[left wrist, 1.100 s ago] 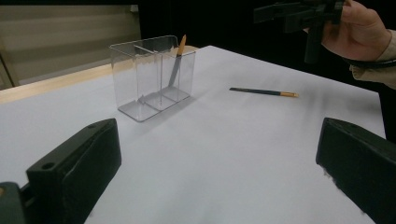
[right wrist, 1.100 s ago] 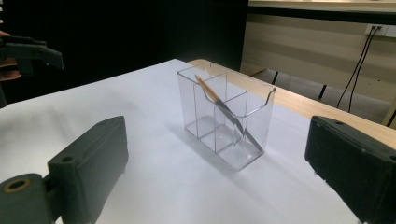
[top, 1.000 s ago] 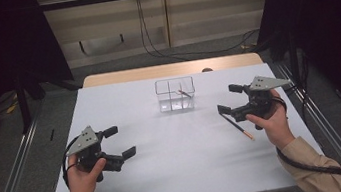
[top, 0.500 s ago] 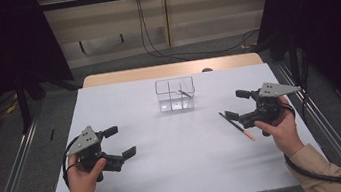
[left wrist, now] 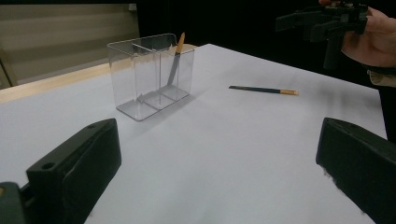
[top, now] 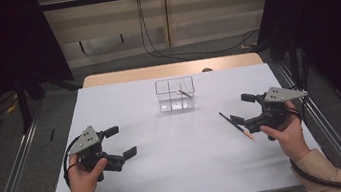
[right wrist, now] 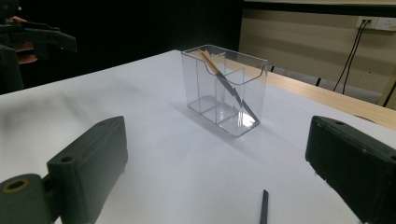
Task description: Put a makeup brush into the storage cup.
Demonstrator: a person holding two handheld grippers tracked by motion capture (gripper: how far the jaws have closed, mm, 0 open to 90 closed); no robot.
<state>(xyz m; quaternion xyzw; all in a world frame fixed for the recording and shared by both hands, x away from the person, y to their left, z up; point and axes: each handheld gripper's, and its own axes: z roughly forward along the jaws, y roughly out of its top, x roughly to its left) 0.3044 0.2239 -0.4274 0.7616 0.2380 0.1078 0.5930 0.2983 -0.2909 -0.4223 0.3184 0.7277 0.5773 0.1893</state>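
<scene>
The right claw (top: pixel 247 113), jaws wide and empty, is hovering beside the pencil (top: pixel 236 125) lying flat on the white surface (top: pixel 177 160); light, stiff, slender, it is probably best pinched mid-shaft.

Dark pencil (top: pixel 236 125) with orange end, clear organiser (top: pixel 175 95), white table (top: pixel 178 165).
</scene>
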